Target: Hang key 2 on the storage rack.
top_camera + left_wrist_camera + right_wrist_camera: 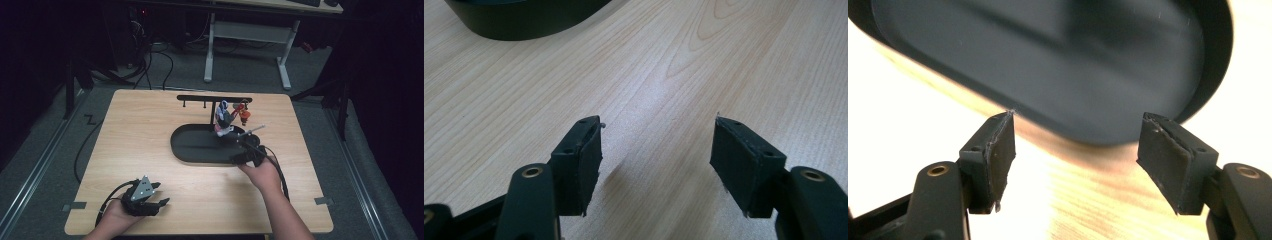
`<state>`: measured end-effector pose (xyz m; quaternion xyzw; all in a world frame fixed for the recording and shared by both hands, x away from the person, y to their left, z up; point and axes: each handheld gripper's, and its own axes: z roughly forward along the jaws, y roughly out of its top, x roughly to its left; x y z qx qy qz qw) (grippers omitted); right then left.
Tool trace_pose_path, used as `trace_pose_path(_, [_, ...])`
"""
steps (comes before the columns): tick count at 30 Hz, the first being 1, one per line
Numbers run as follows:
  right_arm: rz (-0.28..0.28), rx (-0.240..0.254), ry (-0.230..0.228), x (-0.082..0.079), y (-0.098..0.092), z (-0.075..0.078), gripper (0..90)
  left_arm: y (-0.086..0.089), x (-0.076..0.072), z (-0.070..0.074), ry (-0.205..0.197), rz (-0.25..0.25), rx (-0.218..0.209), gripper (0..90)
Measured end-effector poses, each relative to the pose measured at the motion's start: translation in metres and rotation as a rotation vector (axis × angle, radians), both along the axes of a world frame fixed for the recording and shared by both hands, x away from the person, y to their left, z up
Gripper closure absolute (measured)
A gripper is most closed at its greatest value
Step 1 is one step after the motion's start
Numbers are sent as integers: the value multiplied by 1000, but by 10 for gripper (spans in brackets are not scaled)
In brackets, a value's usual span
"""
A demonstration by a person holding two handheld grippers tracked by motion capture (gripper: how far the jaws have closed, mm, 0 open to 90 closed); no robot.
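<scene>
1. Dark floor and cables lay around your pale wooden bench (150,135).
2. Your right gripper (248,156) had its jaws spread apart with nothing between them; the black oval tray (1073,65) lay just ahead of the jaw tips, its near rim (200,159) close by.
3. Beyond those jaws a black hook stand (214,100) rose from the tray, with colourful trinkets (231,117) hanging on it.
4. Your left gripper (150,199) had its jaws wide apart over bare wood (659,100), well apart from the tray.
</scene>
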<state>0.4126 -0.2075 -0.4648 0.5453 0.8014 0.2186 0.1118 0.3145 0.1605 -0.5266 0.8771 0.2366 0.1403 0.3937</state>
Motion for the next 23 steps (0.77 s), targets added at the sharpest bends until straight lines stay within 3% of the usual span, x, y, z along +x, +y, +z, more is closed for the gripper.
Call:
trace_pose_path(3, [8, -14, -73, -22, -6, -22, 319, 0, 1, 0, 3, 7, 0, 372])
trace_pose_path(8, [-20, 84, -193, -63, -21, -46, 309, -1, 2, -1, 7, 12, -4, 371])
trace_pose_path(10, [-46, 139, -268, -85, -28, -55, 293, -2, 2, -1, 9, 12, -3, 370])
trace_pose_path(12, [-34, 147, -335, -100, -35, -61, 302, -3, 3, -1, 10, 13, -13, 370])
trace_pose_path(18, [-54, 163, -394, -107, -41, -52, 253, -5, 1, 0, 2, 8, -9, 367])
trace_pose_path(20, [-42, 144, -408, -105, -38, -53, 252, -4, 0, 1, 0, 7, -10, 367])
trace_pose_path(23, [-27, 126, -390, -102, -32, -56, 249, -1, -1, 2, -5, 8, -10, 365])
